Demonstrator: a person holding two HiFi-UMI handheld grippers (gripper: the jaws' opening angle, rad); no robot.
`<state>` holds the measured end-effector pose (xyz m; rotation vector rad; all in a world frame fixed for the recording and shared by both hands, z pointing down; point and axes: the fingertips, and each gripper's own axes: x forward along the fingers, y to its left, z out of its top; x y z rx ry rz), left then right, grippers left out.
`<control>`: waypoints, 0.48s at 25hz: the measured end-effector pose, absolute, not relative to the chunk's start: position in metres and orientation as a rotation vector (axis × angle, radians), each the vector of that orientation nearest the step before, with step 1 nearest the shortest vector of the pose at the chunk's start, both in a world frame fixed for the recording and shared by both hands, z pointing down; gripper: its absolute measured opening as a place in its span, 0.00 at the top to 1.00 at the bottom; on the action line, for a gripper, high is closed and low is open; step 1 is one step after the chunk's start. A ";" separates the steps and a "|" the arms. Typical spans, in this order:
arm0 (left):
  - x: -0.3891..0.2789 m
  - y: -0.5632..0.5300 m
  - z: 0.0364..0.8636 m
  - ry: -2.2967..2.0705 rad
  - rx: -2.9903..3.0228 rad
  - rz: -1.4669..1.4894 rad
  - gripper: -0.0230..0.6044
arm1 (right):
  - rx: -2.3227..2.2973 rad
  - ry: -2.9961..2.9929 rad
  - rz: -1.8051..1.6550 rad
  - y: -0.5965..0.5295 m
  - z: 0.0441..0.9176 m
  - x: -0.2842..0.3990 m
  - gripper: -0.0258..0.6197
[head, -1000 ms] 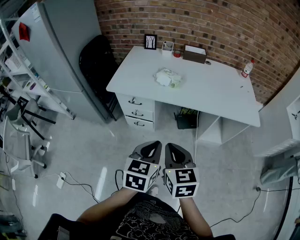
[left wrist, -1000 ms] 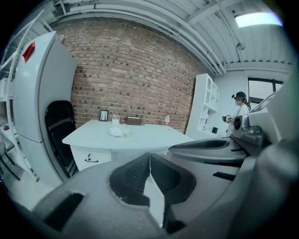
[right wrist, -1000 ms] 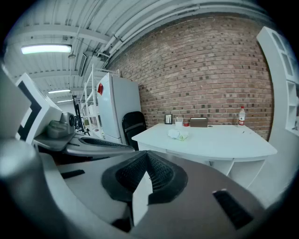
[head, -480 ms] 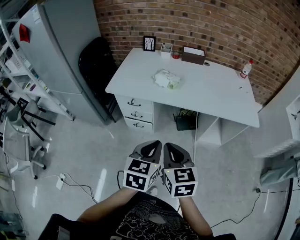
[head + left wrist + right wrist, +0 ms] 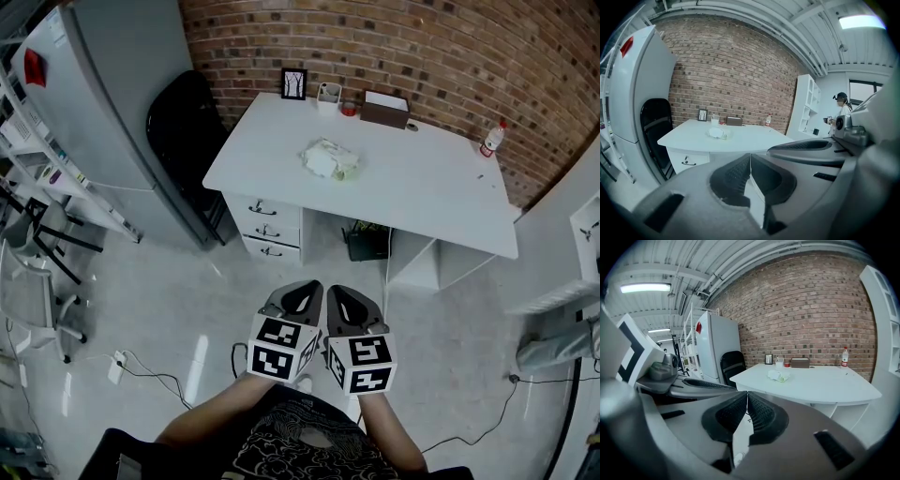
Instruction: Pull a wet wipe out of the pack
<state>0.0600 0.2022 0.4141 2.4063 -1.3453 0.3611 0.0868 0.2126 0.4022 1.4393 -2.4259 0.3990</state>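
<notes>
Far ahead of your left gripper (image 5: 300, 298), on the white desk (image 5: 441, 202): wet wipe pack (image 5: 330, 157) | left gripper: jaws pressed together, empty | right gripper (image 5: 349, 302): jaws together, empty, just beside your left.

Looking along right gripper (image 5: 747, 395), jaws pressed tip to tip, nothing clamped. Well ahead: white desk (image 5: 825, 387) against brick wall (image 5: 806, 310), wet wipe pack (image 5: 779, 376) lying on top toward its left end. Behind pack along wall: picture frame (image 5: 768, 359), cup (image 5: 779, 362), brown box (image 5: 800, 363); bottle (image 5: 844, 356) far right. Left of desk: black chair (image 5: 732, 364), fridge (image 5: 715, 350).
</notes>
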 end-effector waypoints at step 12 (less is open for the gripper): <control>0.044 0.129 0.422 -1.284 2.409 0.369 0.94 | 1.461 -2.377 0.423 0.143 0.409 0.070 0.93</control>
